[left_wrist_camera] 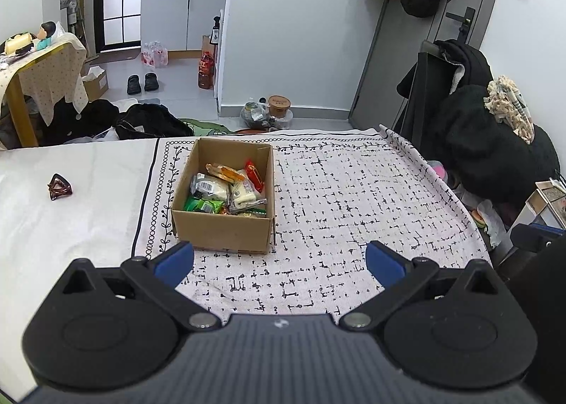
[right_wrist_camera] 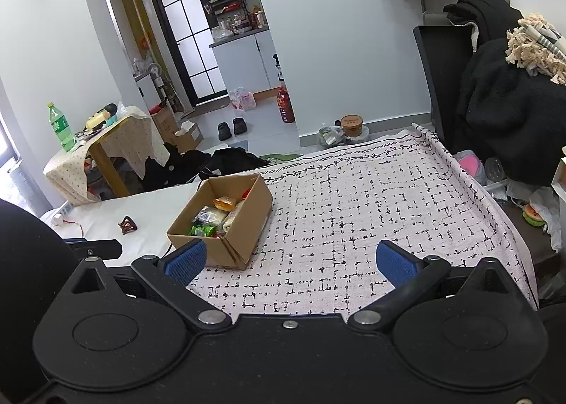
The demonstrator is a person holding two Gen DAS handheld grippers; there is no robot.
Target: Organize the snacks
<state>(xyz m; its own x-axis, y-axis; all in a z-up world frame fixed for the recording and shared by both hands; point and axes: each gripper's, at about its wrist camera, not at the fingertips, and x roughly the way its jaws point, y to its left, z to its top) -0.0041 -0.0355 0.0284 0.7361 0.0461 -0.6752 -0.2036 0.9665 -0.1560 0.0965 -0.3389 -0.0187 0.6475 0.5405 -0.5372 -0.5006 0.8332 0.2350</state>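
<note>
snacks point(left_wrist_camera: 226, 192) in box point(left_wrist_camera: 223, 232) | box on cloth point(left_wrist_camera: 353, 199) | clip point(left_wrist_camera: 59, 187) left of box

- The left wrist view looks forward over the left tongs point(left_wrist_camera: 279, 264), facing the cardboard box point(left_wrist_camera: 223, 227) straight and near.
- The right wrist view looks over the right tongs point(right_wrist_camera: 290, 262), seeing the box point(right_wrist_camera: 226, 227) on its left.
- The 2 views share the patterned cloth point(left_wrist_camera: 353, 192), the box and the far wall.

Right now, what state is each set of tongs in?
Left tongs: open, holding nothing.
Right tongs: open, holding nothing.
</note>
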